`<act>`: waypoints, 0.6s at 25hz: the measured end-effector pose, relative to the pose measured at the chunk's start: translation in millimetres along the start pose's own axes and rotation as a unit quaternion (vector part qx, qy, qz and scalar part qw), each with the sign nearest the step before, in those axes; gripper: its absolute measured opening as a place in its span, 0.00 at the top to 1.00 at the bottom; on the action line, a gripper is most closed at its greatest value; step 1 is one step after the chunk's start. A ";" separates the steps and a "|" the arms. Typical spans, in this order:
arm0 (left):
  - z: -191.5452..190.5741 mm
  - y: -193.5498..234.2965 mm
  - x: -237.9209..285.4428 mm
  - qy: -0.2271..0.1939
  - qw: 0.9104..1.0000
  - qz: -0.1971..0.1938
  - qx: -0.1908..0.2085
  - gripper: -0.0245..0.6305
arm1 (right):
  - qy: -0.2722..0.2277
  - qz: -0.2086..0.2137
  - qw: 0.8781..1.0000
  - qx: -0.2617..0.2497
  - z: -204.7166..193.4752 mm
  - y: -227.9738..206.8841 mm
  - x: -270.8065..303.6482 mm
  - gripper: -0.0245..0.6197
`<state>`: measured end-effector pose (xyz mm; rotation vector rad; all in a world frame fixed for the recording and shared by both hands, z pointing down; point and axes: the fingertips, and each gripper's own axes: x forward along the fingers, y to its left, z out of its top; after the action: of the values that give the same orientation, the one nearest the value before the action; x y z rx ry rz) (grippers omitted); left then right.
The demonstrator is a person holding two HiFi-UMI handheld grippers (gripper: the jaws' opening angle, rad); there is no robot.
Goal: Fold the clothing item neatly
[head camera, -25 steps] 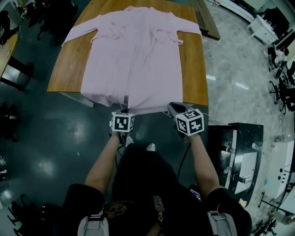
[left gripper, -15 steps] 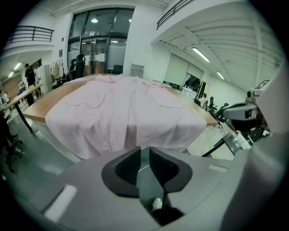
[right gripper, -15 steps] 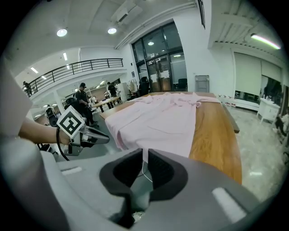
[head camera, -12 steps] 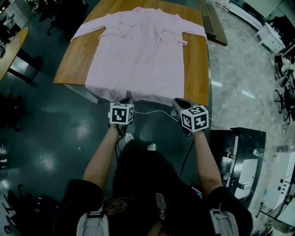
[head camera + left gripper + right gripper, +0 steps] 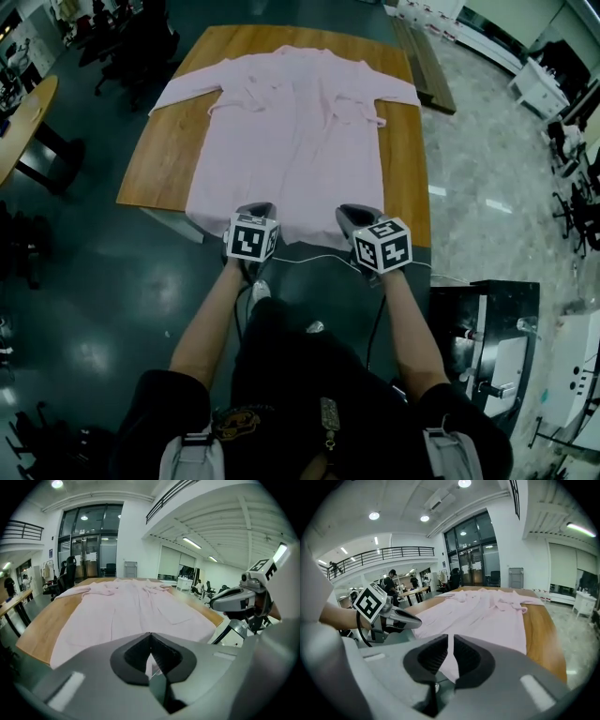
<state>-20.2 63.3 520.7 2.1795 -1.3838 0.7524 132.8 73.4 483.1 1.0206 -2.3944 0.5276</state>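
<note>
A pale pink robe-like garment (image 5: 291, 131) lies spread flat on the wooden table (image 5: 161, 159), sleeves out at the far end and its hem at the near edge. My left gripper (image 5: 255, 208) is shut on the hem's left part; pink cloth shows pinched between its jaws in the left gripper view (image 5: 150, 644). My right gripper (image 5: 354, 212) is shut on the hem's right part, with a pink fold (image 5: 449, 667) between its pads (image 5: 461, 656). Each gripper view shows the garment (image 5: 131, 616) (image 5: 487, 616) stretching away, with the other gripper beside it.
A white cable (image 5: 309, 257) runs under the table's near edge between my hands. A black cabinet (image 5: 487, 319) stands on the floor at the right. A round wooden table (image 5: 19, 112) and chairs are at the left, a wooden bench (image 5: 427, 56) beyond the table's right side.
Both grippers have moved forward from just off the table edge onto the hem. The hem, earlier drooping over the near edge, now lies nearer the tabletop.
</note>
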 end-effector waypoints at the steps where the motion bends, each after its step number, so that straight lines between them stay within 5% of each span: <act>1: 1.9 5.8 4.2 0.004 1.000 -0.008 0.005 0.95 | 0.002 0.000 1.000 0.000 5.2 2.2 10.1 0.92; 7: 34.9 43.8 22.8 -0.001 0.997 -0.067 0.028 0.95 | 0.009 -0.018 1.000 0.007 40.3 4.0 66.9 0.92; 15: 128.4 68.8 45.3 -0.047 0.987 -0.124 0.088 0.95 | -0.006 -0.071 0.997 -0.004 103.2 -34.0 96.4 0.92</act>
<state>-40.9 -74.9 459.7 2.4963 -1.0937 0.7086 71.1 -55.9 459.4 1.1816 -2.3112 0.4608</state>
